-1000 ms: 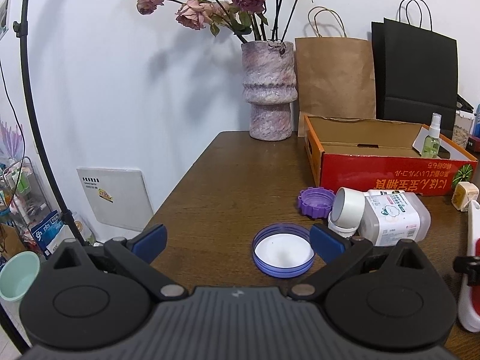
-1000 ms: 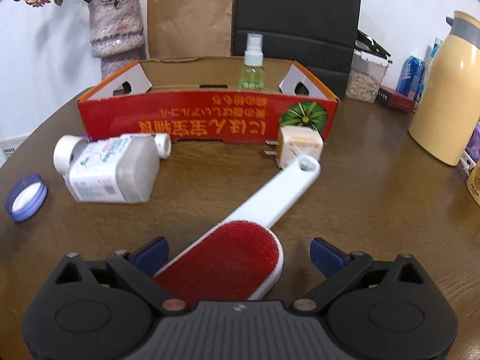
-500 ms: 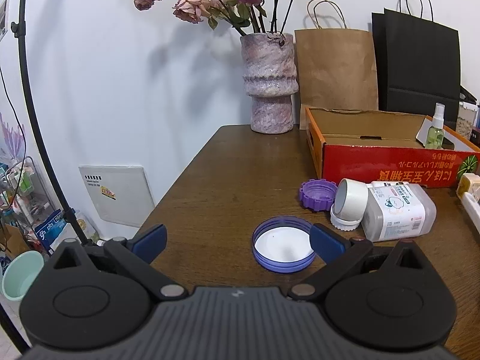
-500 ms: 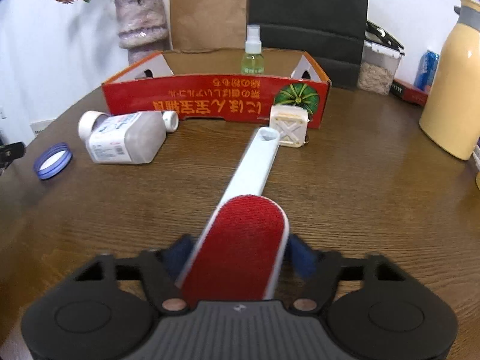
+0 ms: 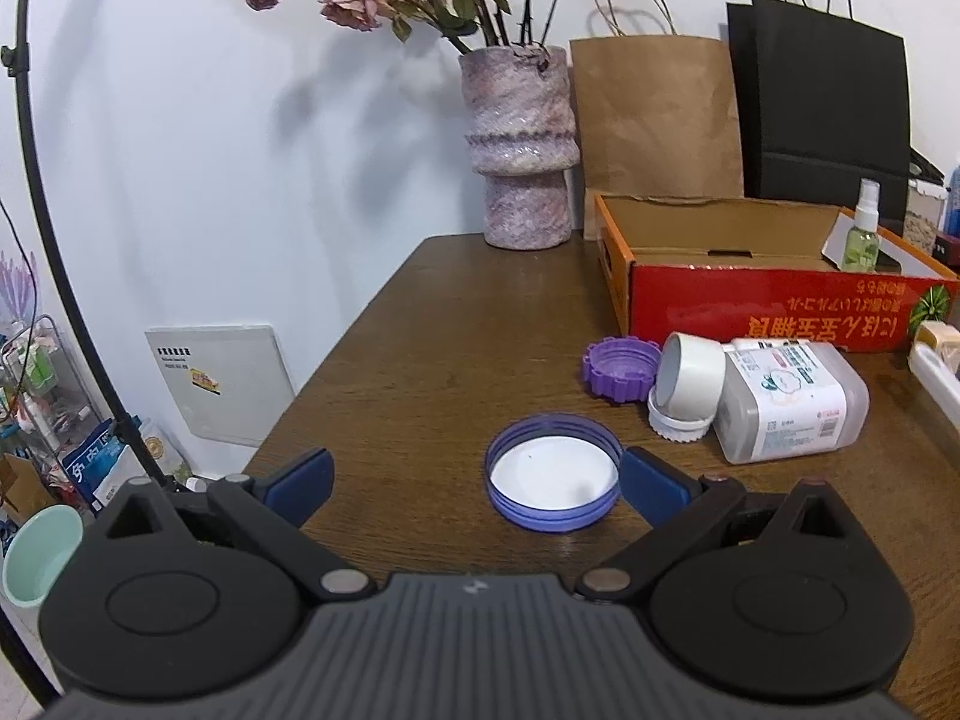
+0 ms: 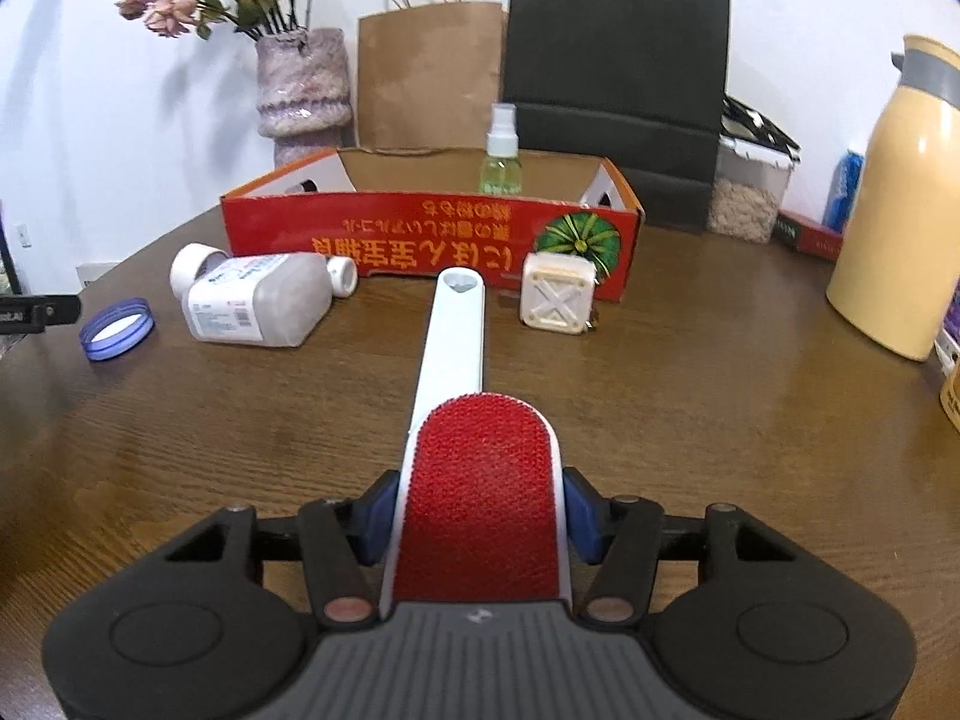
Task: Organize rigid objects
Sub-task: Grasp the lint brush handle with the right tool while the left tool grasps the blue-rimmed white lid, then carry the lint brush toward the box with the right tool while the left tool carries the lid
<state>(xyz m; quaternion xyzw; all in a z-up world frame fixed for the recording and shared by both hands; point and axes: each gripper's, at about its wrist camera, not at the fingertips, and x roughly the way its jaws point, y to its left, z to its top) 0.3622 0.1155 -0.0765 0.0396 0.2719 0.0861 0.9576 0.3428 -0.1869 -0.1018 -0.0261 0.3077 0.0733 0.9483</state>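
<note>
The right claw (image 6: 477, 513), its jaws having just been closing, is clamped on the red-faced white plastic lint brush (image 6: 474, 480), whose handle lies ahead on the dark wooden table (image 6: 690, 408) toward the red cardboard box (image 6: 420, 240). The left claw (image 5: 477, 480) stands apart above a round blue plastic lid (image 5: 553, 471), beside a white wall (image 5: 180, 150).

Bright, even indoor light; sharp focus, soft shadows, strong fisheye edge curvature.

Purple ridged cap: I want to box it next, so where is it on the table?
In the left wrist view the purple ridged cap lies right of centre, beside the tipped white bottle's open neck, in front of the red cardboard box.
</note>
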